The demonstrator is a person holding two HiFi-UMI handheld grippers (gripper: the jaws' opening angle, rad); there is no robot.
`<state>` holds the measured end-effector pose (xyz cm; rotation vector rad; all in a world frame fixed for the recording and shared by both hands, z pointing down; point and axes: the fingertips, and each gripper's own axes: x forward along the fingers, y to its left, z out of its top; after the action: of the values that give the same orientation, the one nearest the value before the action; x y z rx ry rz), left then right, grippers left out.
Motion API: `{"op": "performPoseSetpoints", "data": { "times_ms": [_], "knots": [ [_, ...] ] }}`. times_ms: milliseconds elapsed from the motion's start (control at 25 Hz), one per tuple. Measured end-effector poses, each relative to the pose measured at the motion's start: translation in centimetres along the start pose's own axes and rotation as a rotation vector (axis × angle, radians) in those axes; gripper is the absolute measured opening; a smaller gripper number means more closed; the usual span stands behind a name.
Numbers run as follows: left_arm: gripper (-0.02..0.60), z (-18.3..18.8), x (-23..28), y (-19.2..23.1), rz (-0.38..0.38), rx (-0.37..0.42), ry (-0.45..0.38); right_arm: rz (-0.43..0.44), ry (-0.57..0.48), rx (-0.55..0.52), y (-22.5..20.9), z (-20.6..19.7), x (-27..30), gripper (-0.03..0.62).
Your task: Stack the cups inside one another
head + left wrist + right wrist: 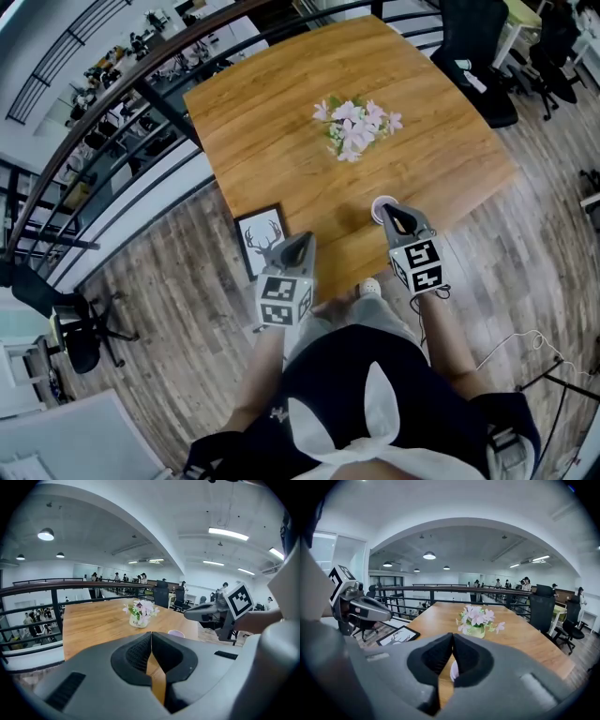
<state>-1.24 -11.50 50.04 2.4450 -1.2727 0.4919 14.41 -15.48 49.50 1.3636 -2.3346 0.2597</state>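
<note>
High up beside a black rail, a wood desk stood on a plank floor. The right claw was shut tight. Its two pads pressed together with nothing in them. It hung by the near edge of the desk and pointed a bit down. The left claw was shut and empty too. It hung by the same edge, off to the left. Both claws held nothing, so I think they were not working on a cup right then.

Just in front of the right claw's tip sat a pale cup. It stood upright on the desk, near the edge. In the right claw view it peeked out under the shut pads, but the pads did not touch it. It sat close to the person, likely so it was easy to reach. I saw only this one cup. Other cups may have been tucked inside it, but I could not tell.

Further out, in the middle of the desk, stood a small vase of pink flowers. It was well apart from the cup, so it was not in the way. Down on the floor, a framed deer picture sat by the desk, just beside the left claw.
</note>
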Motion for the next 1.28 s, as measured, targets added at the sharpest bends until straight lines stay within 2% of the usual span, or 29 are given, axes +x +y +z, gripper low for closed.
{"op": "performPoseSetpoints", "data": {
  "times_ms": [240,600,960,1280],
  "knots": [
    [0.02,1.0,-0.9,-0.7,-0.025,0.016,-0.028,0.075,-0.014,-0.012,3.1,0.8,-1.6,-0.002],
    [0.02,0.3,-2.2,-2.3,-0.067,0.024,-0.025,0.173,-0.003,-0.025,8.1,0.4,-3.1,-0.002],
    [0.02,-0.6,-3.2,-3.0,-0.096,0.031,-0.008,0.226,0.001,-0.046,11.6,0.2,-3.6,-0.003],
    [0.02,-1.5,-4.1,-3.3,-0.096,0.022,0.007,0.247,0.006,-0.053,13.0,0.1,-4.0,-0.003]
  ]
}}
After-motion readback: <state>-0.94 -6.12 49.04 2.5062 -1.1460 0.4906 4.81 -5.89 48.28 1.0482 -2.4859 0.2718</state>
